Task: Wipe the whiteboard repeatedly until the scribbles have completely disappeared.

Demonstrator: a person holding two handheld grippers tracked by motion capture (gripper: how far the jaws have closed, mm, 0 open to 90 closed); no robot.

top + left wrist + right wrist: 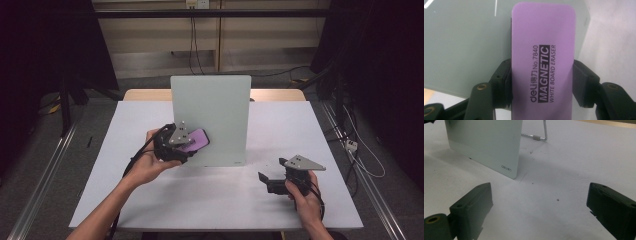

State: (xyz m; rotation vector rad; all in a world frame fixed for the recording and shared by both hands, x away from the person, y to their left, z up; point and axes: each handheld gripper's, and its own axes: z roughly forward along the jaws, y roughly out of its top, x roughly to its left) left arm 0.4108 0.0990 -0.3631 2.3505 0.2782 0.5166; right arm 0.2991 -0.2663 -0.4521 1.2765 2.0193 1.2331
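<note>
Nearest the front edge of the table [215, 205], toward its right corner, the right hand [306, 199] holds the right gripper [272, 181] low over the white top. In the right gripper view its jaws stand wide apart with nothing between them, only bare table [541, 195] showing in the gap; they point toward the lower right corner of the board [486, 145].

Further in, left of the middle, the left hand [150, 162] holds the left gripper [192, 145] up against the board [212, 117]. Its jaws are closed on the eraser [195, 139], a purple block, gripping it by its two long sides. In the left gripper view the eraser [543, 62] rises straight up between the jaws, printed face to the camera, reading "MAGNETIC WHITE BOARD ERASER". It lies against the lower left part of the board's [466, 45] front face; whether it presses flat on it cannot be told.

The board stands upright in the middle of the table, tilted slightly back, its top edge near the far edge. Behind it a bent metal stand [541, 135] rests on the table.

Beyond the far edge a strip of wooden top [280, 94] shows, then the floor with cables [280, 72] and the wall.
</note>
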